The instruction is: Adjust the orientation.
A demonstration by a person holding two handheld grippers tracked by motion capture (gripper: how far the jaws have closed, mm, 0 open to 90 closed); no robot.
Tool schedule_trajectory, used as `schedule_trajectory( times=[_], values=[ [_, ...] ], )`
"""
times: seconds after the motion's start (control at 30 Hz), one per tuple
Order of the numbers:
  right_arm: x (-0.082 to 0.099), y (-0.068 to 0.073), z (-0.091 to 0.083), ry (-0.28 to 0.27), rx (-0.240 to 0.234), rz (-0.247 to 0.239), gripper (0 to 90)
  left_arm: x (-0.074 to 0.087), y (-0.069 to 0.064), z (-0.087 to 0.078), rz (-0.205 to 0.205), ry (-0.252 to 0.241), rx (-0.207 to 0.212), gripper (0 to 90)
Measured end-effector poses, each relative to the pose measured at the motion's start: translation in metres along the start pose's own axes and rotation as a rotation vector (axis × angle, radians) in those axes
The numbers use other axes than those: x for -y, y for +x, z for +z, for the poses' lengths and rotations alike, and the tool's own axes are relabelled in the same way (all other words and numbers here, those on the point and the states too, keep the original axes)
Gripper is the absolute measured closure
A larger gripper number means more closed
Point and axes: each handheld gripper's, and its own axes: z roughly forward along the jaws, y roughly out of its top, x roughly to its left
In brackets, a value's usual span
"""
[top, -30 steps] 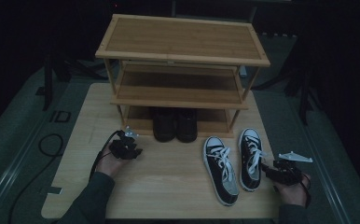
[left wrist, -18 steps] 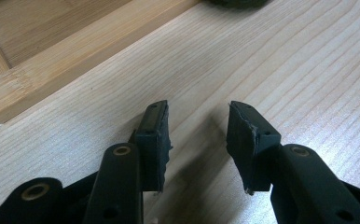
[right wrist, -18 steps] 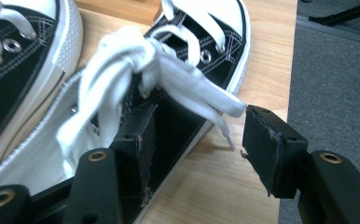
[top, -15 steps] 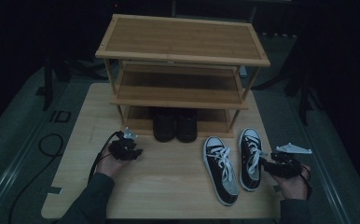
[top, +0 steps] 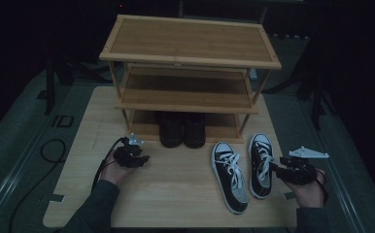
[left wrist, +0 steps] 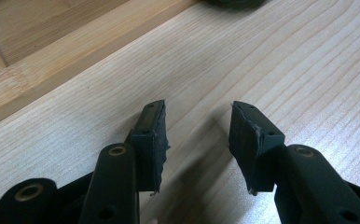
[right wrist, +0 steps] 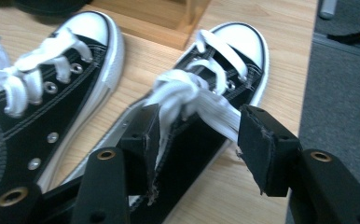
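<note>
Jaws apart, right gripper (top: 276, 169) straddles the heel end of the right sneaker (top: 261, 162), which lies lengthwise toward the shoe rack (top: 190, 77) beside its mate (top: 230, 176); left gripper (top: 144, 158), open and empty, hovers well apart.

1. A wooden three-tier shoe rack (top: 190, 46) stands at the far side of the light wooden table (top: 176, 194).
2. Dark shoes (top: 182, 130) sit on its lowest shelf.
3. Two black-and-white sneakers (top: 230, 175) lie near the rack's right front leg.
</note>
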Motion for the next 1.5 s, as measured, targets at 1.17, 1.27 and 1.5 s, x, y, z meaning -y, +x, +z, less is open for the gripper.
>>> schedule_trajectory(
  times=[1.17,1.27,1.5],
  values=[
    [-0.020,0.055,0.011,0.020,-0.176,-0.150,52.0,0.000,-0.002,0.001,-0.001,-0.006,0.000,55.3],
    [-0.021,0.060,0.012,0.031,-0.186,-0.158,51.1,0.000,-0.002,0.001,-0.001,-0.007,0.001,55.3],
    [-0.022,0.072,0.012,0.046,-0.214,-0.191,49.8,0.000,-0.003,0.001,-0.001,-0.009,0.001,55.0]
  ],
)
